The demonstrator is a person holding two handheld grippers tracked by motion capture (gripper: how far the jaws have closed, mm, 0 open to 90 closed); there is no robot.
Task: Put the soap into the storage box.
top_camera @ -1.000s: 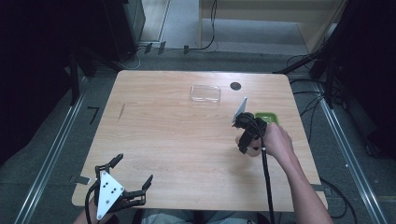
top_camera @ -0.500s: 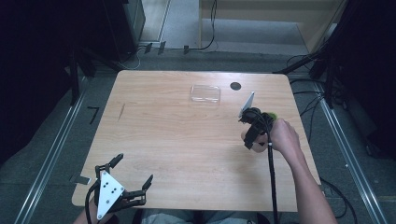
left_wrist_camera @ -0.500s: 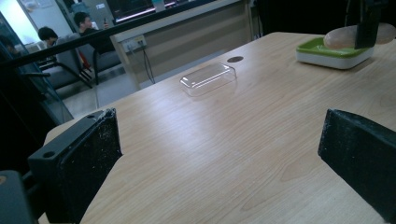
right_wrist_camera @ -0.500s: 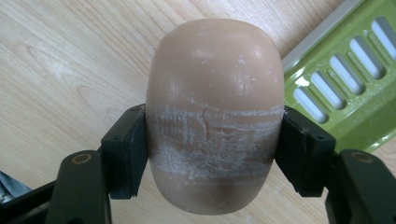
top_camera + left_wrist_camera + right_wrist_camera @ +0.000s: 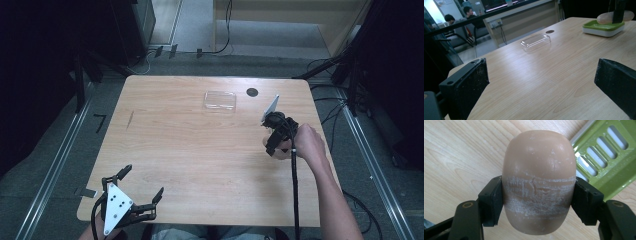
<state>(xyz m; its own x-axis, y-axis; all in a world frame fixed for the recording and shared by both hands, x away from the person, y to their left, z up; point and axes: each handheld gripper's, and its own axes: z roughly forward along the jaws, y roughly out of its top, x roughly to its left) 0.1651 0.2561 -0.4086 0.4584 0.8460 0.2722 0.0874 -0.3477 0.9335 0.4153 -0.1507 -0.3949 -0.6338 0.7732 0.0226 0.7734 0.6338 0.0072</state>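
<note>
A tan oval soap bar (image 5: 539, 182) sits between the two black jaws of my right gripper (image 5: 539, 203), which is shut on its sides. The bar hangs just above the wood, beside the corner of a green slotted soap dish (image 5: 609, 157). From above, my right gripper (image 5: 276, 137) is at the table's right side, held by a hand and pointing down. The left gripper view shows the soap bar (image 5: 606, 17) over the green dish (image 5: 604, 27). My left gripper (image 5: 131, 204) rests open at the near left edge, its jaws (image 5: 541, 87) wide apart with nothing between them.
A clear plastic lid (image 5: 220, 100) lies at the far middle of the wooden table (image 5: 190, 150), with a small black round hole (image 5: 252, 92) to its right. A cable trails from the right gripper along the forearm.
My right gripper has shifted a little to the right with the soap bar, now covering the green dish from above. The left gripper has stayed where it was.
</note>
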